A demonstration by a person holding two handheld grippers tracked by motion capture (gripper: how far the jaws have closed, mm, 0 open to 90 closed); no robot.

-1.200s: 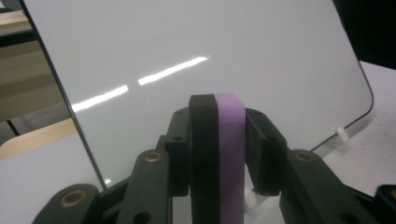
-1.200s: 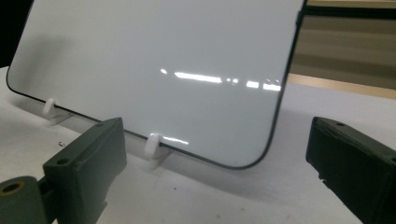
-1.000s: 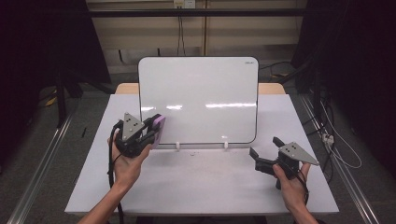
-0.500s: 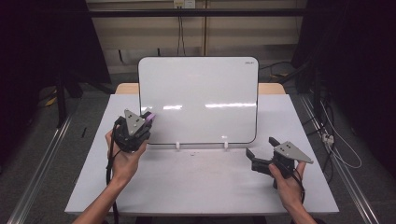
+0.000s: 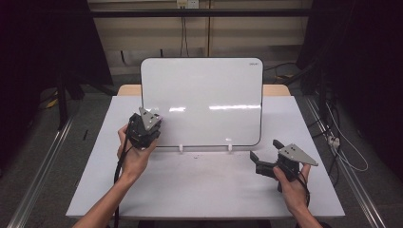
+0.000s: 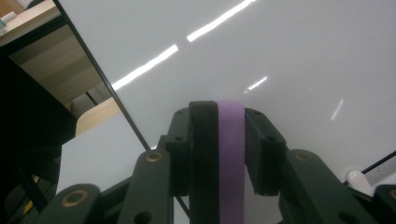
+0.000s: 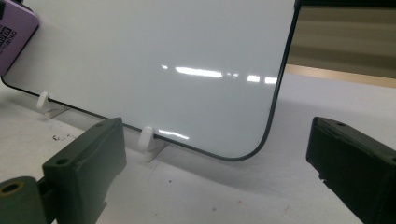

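A white whiteboard (image 5: 204, 99) with a thin black rim stands upright on the table. My left gripper (image 5: 145, 126) is at its lower left corner, shut on a purple eraser (image 6: 231, 154) that points at the board's face (image 6: 280, 56). Whether the eraser touches the board I cannot tell. From the right gripper view the eraser (image 7: 14, 37) overlaps the board's (image 7: 163, 46) far lower corner. My right gripper (image 5: 265, 154) rests low over the table, right of the board's front, open with nothing between its jaws (image 7: 215, 158).
The board sits in two small white clip stands (image 5: 181, 148) (image 5: 230, 147) on the white table (image 5: 204, 190). A wooden strip (image 5: 275, 89) shows behind the board. Metal rails (image 5: 43, 166) run along the floor on both sides, with cables (image 5: 342, 142) at the right.
My left gripper has turned and dipped toward the board's lower left corner; the purple eraser, seen earlier beside it, is now under the gripper in the high view. The right hand has kept still.
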